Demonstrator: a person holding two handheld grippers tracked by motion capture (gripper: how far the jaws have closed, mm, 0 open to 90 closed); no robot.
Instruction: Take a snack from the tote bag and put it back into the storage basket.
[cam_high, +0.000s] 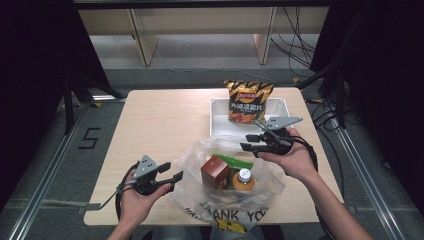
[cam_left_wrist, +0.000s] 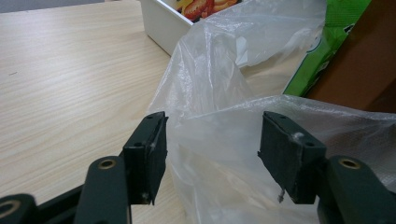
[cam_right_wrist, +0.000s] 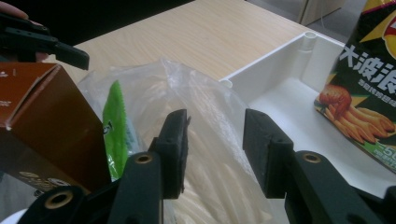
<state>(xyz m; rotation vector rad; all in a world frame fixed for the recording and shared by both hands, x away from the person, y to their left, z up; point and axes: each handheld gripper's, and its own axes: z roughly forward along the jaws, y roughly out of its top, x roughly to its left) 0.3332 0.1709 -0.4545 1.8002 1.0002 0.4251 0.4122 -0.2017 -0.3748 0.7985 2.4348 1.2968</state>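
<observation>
Plastic bag (cam_high: 227, 192) is lying at the near edge of the table (cam_high: 160, 120), its clear film bunched open around a brown box (cam_high: 215, 171), a green packet (cam_high: 232, 160) and a bottle with a white cap (cam_high: 244, 178) — all three sitting inside it.

In the high view the left gripper (cam_high: 176, 178) is sitting at the bag's nine o'clock side, held in the person's left hand (cam_high: 137, 200). In the left gripper view its jaws are standing apart with a fold of the bag's film (cam_left_wrist: 219, 154) lying between them; the pads are not pressing on it.

The right gripper (cam_high: 246, 142) is hovering at the bag's one o'clock rim, held in the right hand (cam_high: 292, 160). In the right gripper view its jaws are standing about half open, with the film (cam_right_wrist: 212, 154) passing between them (whether a pad is touching it, I cannot tell).

At twelve o'clock from the bag a white tray (cam_high: 216, 122) is resting on the table, and a bag of chips (cam_high: 248, 101) is standing upright in it — just beyond the right gripper.
</observation>
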